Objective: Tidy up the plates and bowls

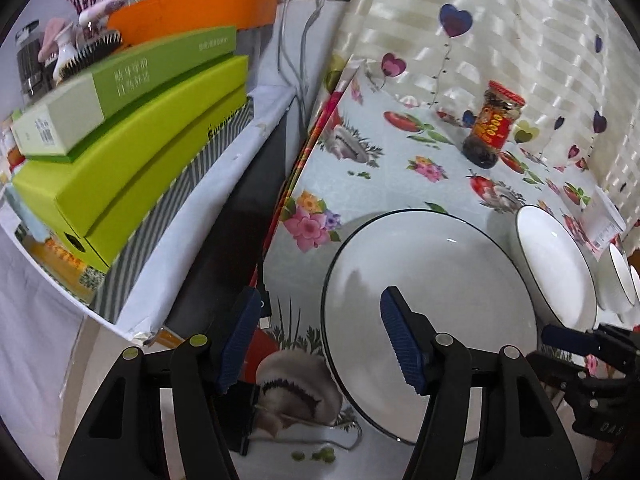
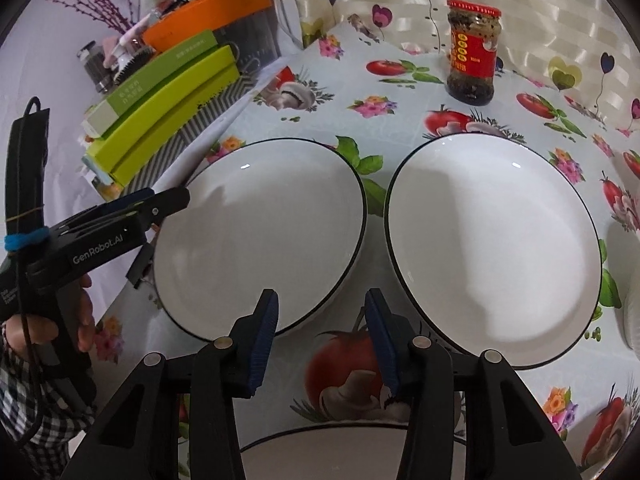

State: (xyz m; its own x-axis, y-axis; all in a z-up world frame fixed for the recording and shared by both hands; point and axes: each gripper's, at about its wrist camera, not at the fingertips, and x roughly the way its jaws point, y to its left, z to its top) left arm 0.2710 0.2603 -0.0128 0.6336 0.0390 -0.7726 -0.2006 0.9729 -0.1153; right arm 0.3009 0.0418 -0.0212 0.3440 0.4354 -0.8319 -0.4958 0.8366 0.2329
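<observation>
Two white plates with black rims lie side by side on the flowered tablecloth: the left plate (image 2: pixel 260 236) and the right plate (image 2: pixel 496 248). The left plate also shows in the left wrist view (image 1: pixel 432 300), with the right plate (image 1: pixel 552 268) beyond it. My left gripper (image 1: pixel 320 340) is open, its jaws straddling the left plate's left rim; it also shows in the right wrist view (image 2: pixel 160 204). My right gripper (image 2: pixel 322 340) is open and empty, above the gap between the two plates' near rims. A third plate's rim (image 2: pixel 352 436) shows beneath it. White bowls (image 1: pixel 618 280) stand at the far right.
A red-labelled sauce jar (image 2: pixel 474 52) stands at the back of the table. Stacked green boxes (image 1: pixel 132 152) and an orange container (image 1: pixel 200 8) sit on a shelf left of the table edge (image 1: pixel 288 196). A curtain (image 1: pixel 520 32) hangs behind.
</observation>
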